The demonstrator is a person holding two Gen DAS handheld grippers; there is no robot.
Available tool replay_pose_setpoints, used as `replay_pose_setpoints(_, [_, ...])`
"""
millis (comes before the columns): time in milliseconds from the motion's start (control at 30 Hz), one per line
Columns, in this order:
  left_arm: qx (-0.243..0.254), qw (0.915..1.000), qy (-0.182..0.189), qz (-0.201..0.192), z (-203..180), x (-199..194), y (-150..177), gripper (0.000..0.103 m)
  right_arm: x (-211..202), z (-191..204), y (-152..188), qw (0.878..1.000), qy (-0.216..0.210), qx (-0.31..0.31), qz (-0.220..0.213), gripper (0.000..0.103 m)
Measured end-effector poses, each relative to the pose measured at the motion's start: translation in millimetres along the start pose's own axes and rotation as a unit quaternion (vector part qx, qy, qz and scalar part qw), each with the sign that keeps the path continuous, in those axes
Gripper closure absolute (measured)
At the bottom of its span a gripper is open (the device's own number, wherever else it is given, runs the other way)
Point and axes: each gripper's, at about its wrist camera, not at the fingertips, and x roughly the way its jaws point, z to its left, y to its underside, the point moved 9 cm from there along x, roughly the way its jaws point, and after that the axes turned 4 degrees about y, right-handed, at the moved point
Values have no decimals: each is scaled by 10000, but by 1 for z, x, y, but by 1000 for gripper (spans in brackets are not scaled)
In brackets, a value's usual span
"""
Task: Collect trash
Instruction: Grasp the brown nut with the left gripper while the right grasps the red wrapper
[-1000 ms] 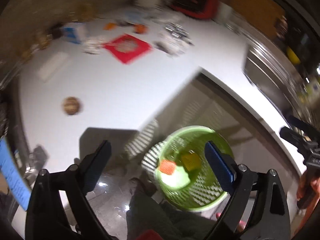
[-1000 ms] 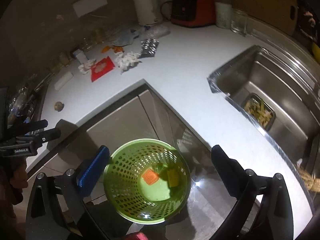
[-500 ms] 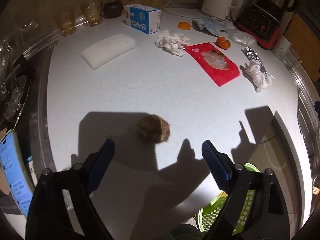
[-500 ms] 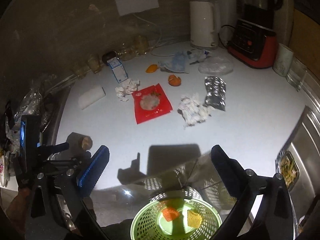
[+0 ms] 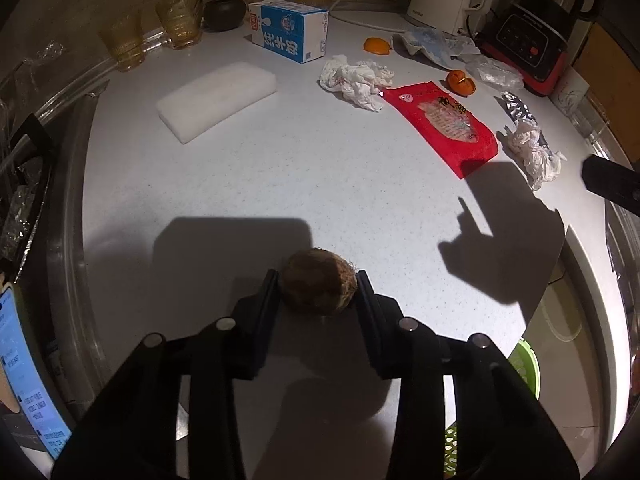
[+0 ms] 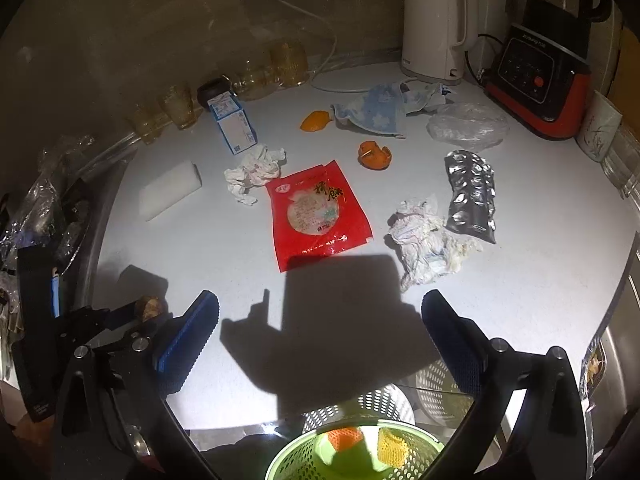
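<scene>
Left gripper [image 5: 317,284]: your jaws clamp the brown husk ball [image 5: 318,286]. Right gripper [image 6: 320,330]: spread, empty. Green basket [image 6: 356,458]: below counter edge, nearer you.

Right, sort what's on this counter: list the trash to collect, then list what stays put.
Trash for the green basket:
- brown husk, clamped in the left gripper
- red wrapper
- two crumpled tissues
- two orange peels
- silver packet
- plastic bag

Lying about:
- kettle
- blender base
- glasses
- white sponge
</scene>
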Motion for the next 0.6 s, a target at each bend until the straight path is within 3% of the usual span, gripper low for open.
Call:
replay_pose_setpoints(167, [129,9999,-11,-42,-1,-4,-4,66,37,8,-15,9996,37,-151,227,2])
replay_pose_setpoints(467, [331,9991,126,-222,-1,-20,-29,65,112,25,-53,9953,472,-666,525,2])
replay_pose_setpoints(600, [349,9988,255,-239,1,-21,-40,65,136,27,-58,9940,423,-694,731,2])
